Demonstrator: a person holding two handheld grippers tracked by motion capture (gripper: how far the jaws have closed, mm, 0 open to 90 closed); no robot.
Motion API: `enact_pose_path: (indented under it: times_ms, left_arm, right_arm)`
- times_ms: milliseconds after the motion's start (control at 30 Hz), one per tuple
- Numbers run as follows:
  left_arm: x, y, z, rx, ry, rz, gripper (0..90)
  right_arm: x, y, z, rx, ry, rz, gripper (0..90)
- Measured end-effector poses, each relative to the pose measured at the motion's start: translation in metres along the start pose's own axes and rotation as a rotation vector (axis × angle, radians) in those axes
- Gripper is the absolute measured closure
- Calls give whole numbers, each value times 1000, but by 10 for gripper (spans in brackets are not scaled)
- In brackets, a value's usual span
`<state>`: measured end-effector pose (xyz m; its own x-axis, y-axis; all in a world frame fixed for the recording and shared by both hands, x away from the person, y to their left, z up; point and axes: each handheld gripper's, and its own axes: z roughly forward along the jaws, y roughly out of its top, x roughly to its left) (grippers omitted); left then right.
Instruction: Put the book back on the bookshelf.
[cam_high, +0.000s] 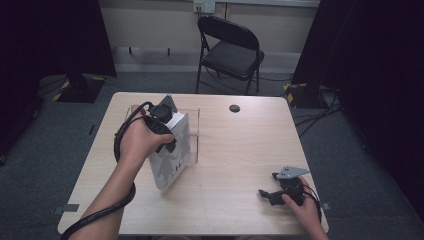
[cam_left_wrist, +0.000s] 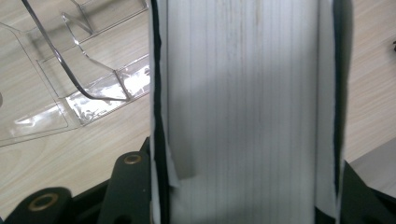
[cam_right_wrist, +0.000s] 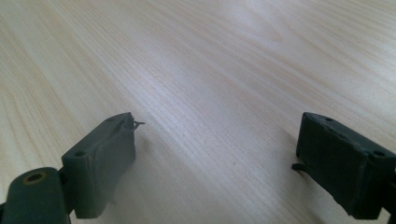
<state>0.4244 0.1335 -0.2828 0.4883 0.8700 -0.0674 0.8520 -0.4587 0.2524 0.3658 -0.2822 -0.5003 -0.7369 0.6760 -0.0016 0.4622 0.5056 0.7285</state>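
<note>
A thick white book (cam_high: 171, 152) with dark figures on its cover stands tilted on the wooden table (cam_high: 240, 150), its top leaning against a clear acrylic stand (cam_high: 195, 135). My left gripper (cam_high: 165, 131) is shut on the book's upper edge. In the left gripper view the book's page block (cam_left_wrist: 247, 102) runs between the two black jaws, and the clear stand (cam_left_wrist: 79, 79) lies to its left. My right gripper (cam_high: 267, 195) rests low at the table's near right, open, with nothing between its fingers (cam_right_wrist: 105, 163).
A small dark round disc (cam_high: 234, 108) sits at the table's far middle. A black folding chair (cam_high: 230, 50) stands beyond the table. Cables and stand bases lie on the grey floor on both sides.
</note>
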Motion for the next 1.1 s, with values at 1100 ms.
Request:
enact_pose_path:
  times_ms: [1100]
  left_arm:
    - [-5, 25, 5, -35, 12, -126, 529]
  right_arm:
    - [0, 0, 0, 0, 0, 0, 109]
